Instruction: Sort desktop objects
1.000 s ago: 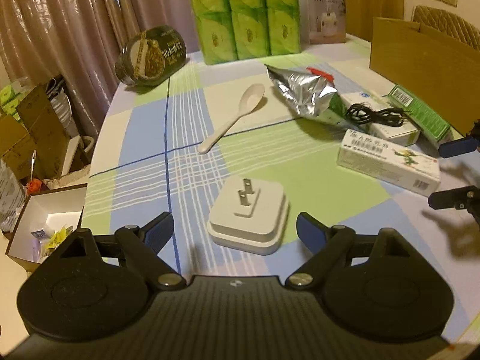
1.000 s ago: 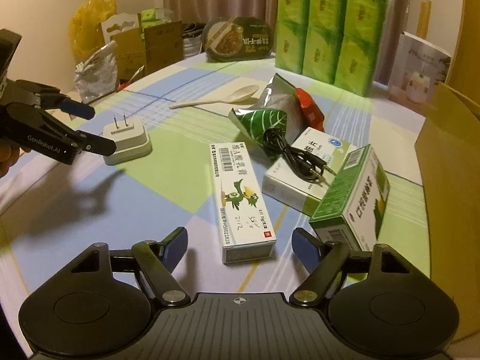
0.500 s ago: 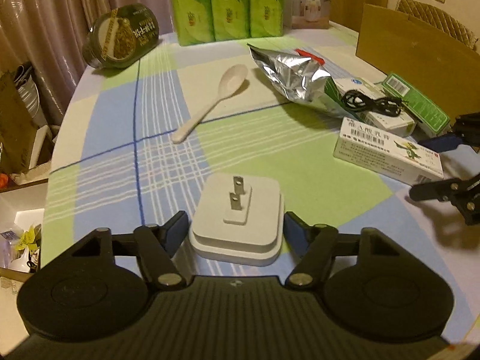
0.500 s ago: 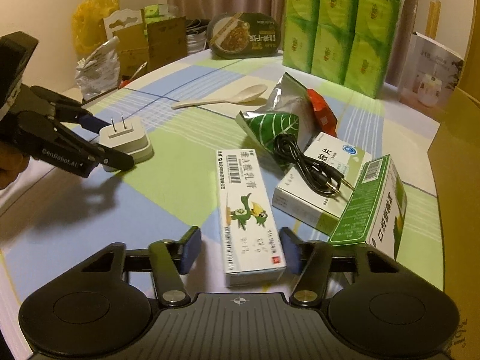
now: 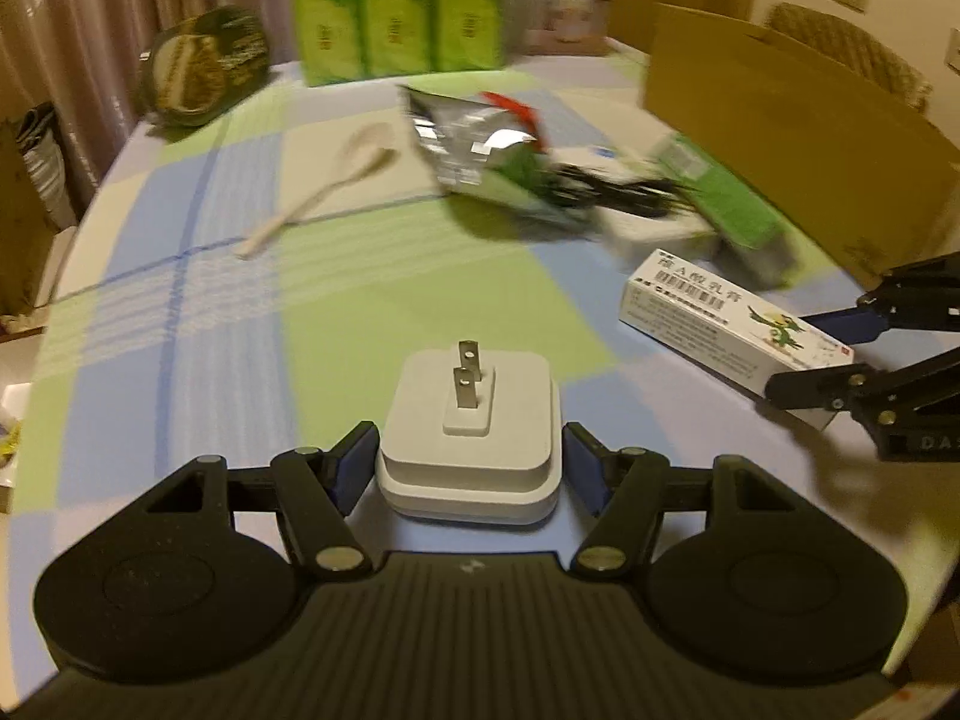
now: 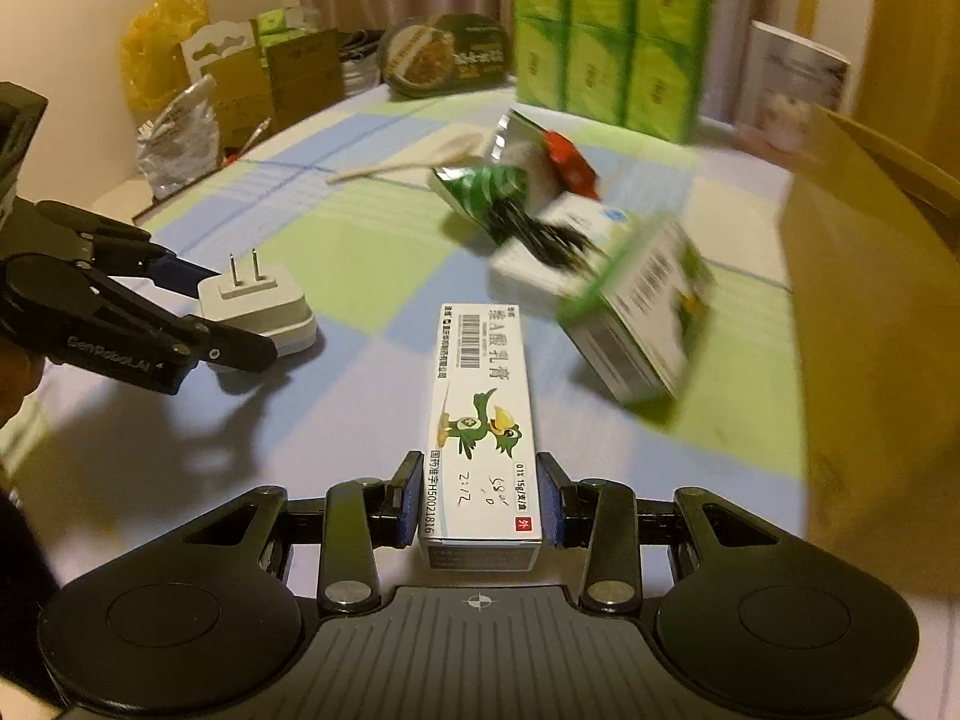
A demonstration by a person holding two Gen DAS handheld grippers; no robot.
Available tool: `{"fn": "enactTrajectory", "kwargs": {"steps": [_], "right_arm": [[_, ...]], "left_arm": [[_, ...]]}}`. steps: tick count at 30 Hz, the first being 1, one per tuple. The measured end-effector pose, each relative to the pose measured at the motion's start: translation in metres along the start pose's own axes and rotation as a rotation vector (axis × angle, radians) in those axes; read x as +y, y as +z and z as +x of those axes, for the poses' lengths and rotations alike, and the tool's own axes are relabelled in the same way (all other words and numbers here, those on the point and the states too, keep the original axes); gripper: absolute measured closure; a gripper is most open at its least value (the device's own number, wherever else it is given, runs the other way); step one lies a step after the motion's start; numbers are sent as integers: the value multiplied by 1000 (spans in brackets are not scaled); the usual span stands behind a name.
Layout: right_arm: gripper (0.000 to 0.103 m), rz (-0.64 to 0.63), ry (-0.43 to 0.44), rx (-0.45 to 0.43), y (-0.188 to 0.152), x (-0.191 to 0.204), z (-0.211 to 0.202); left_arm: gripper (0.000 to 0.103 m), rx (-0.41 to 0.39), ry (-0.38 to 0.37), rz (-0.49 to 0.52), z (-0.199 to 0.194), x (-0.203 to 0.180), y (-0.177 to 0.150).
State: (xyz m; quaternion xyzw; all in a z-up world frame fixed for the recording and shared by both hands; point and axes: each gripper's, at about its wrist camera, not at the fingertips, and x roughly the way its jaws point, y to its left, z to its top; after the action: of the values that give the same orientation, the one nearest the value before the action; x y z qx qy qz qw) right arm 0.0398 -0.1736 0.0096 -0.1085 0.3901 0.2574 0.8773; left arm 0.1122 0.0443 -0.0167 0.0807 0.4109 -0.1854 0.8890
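Observation:
A white plug adapter (image 5: 471, 435), prongs up, sits between the fingers of my left gripper (image 5: 468, 465), which is shut on its sides; it also shows in the right wrist view (image 6: 261, 306). My right gripper (image 6: 479, 501) is shut on the near end of a white ointment box (image 6: 483, 414) with a green bird print; that box also shows in the left wrist view (image 5: 729, 318). Both things rest on the checked tablecloth (image 5: 360, 300).
A white spoon (image 5: 324, 192), a foil snack bag (image 5: 480, 144), a black cable (image 6: 534, 228) on a white box and a green box (image 6: 642, 312) lie behind. Green tissue packs (image 5: 390, 6), a noodle bowl (image 5: 204, 63) and a cardboard box (image 5: 798, 138) stand at the back and right.
Both grippers have moved forward and closed: the left on the plug adapter, the right on the ointment box. Before, both were open and short of them.

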Motion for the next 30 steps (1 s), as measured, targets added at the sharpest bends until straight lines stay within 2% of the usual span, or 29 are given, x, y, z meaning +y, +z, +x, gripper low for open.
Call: {"fn": "enactTrajectory", "kwargs": {"steps": [7,11,15,27,30], "right_arm": [[67,52,-53,19,-45,-17,-39],[65,73,-61,-1,-53,-21,-44],[49,70,-69,-47,-49,-22,-47],[48,109,-61,-68,-52,-29,-47],[48,97,-52,-64,-49,-27,-43]], "left_arm": [[41,-29,-26,2,-17,-68,-19],[41,-25,-18,22,-15,-90,-25],[41,-17,-2,48,-12,-99,-27],[40,-30,14,66,-4,-102,-25],[42,-30,19,69,-4,-102,-24]]}}
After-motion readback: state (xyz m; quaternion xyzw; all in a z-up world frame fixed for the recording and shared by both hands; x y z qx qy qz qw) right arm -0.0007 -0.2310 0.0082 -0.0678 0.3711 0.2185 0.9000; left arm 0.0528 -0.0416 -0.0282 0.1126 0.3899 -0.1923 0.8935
